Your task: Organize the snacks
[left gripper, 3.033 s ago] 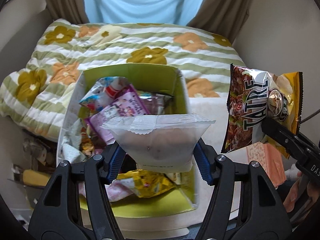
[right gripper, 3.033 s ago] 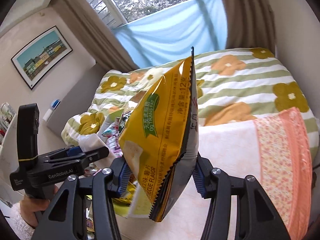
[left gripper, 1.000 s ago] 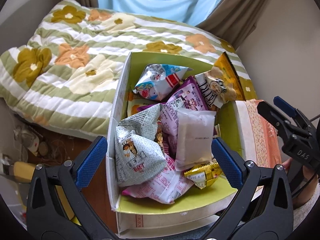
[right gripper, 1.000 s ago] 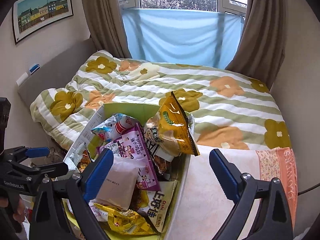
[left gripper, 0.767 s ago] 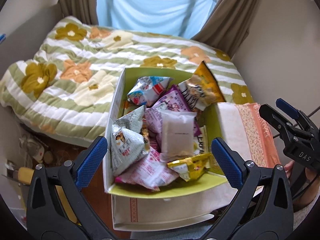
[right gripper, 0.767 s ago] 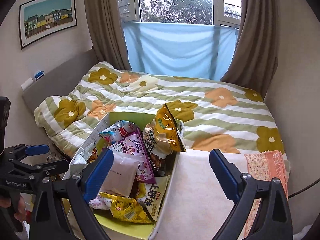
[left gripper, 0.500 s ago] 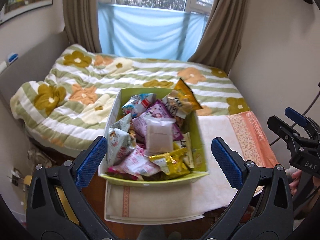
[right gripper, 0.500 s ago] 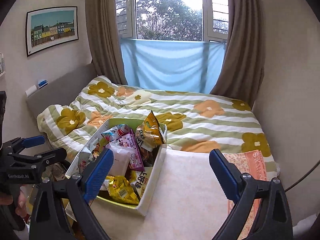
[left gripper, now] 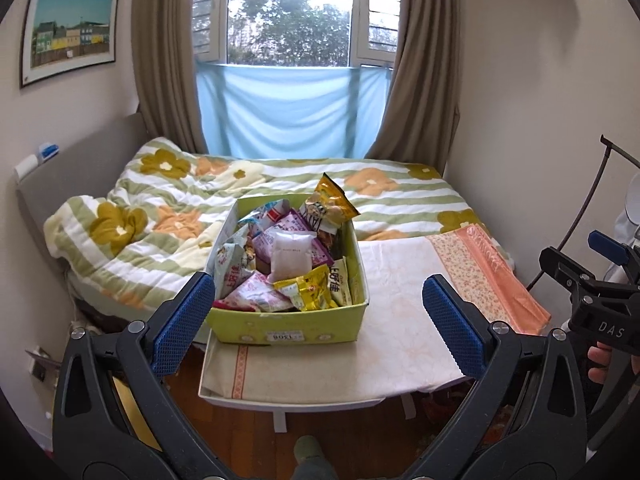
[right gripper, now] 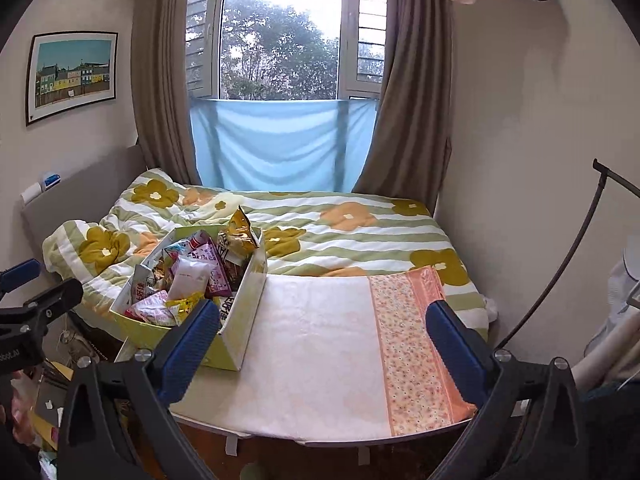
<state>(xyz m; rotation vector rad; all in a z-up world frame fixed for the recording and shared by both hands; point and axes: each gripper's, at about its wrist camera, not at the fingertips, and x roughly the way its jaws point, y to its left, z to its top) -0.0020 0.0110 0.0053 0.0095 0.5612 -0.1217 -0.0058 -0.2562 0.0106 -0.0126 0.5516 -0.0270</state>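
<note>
A green cardboard box (left gripper: 288, 326) full of several snack packets stands on the left part of a cloth-covered table (left gripper: 400, 280). A white translucent packet (left gripper: 291, 255) lies on top and a yellow chip bag (left gripper: 330, 204) stands upright at the box's far end. My left gripper (left gripper: 320, 320) is open and empty, pulled well back from the box. My right gripper (right gripper: 320, 340) is open and empty, back over the table's near edge. The box also shows in the right wrist view (right gripper: 244, 328), with the yellow bag (right gripper: 239, 232) and the white packet (right gripper: 187, 278).
A bed with a flowered striped quilt (left gripper: 168, 216) lies behind the table, under a window with brown curtains (left gripper: 168, 72). Walls stand close on the right (left gripper: 540, 120). A wooden floor (left gripper: 240, 432) and clutter (right gripper: 44, 420) lie below the table's left side.
Both grippers let go of their packets into the box, opened wide, and have drawn back and up away from the table; the white packet and yellow bag stay in the box.
</note>
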